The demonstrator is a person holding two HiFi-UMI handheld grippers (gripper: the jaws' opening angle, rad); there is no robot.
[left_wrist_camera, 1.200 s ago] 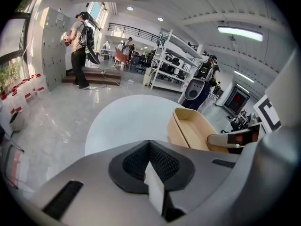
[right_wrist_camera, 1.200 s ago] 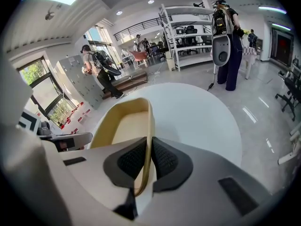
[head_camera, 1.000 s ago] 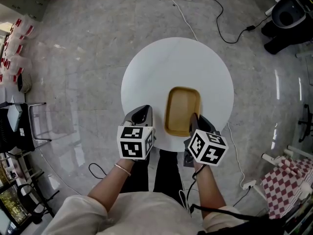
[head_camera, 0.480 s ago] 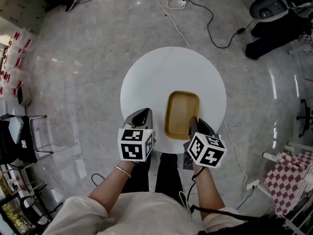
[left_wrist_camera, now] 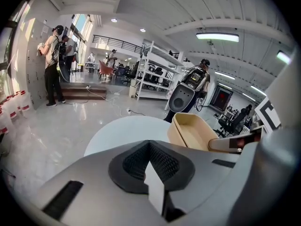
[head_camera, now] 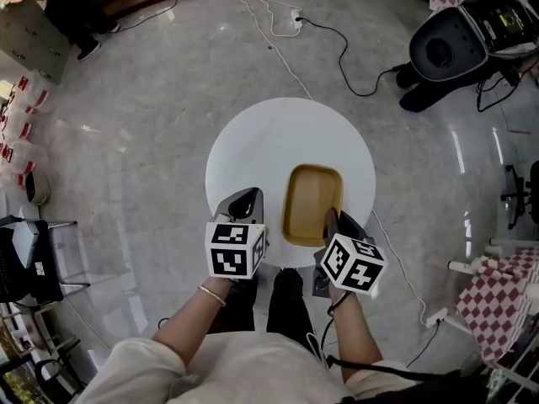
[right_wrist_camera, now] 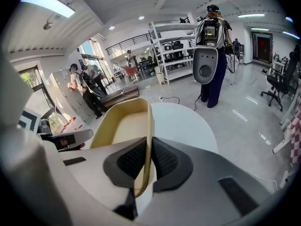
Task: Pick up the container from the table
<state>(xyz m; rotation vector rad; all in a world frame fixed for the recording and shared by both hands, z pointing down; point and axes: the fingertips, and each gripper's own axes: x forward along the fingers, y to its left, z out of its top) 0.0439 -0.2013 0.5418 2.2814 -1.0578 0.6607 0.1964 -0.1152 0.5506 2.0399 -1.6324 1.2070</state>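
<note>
Right gripper (head_camera: 330, 218), angled downward, clamps the container (head_camera: 312, 204) by its near rim; left gripper (head_camera: 244, 199), pads together, hovers beside it over the desk (head_camera: 261, 146).

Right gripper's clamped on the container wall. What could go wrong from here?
The right gripper pinches only one thin side wall of the tan container, so it may tilt or slip out. The left gripper is shut on nothing beside it, giving no support. A drop near the table edge could send it to the floor.
</note>
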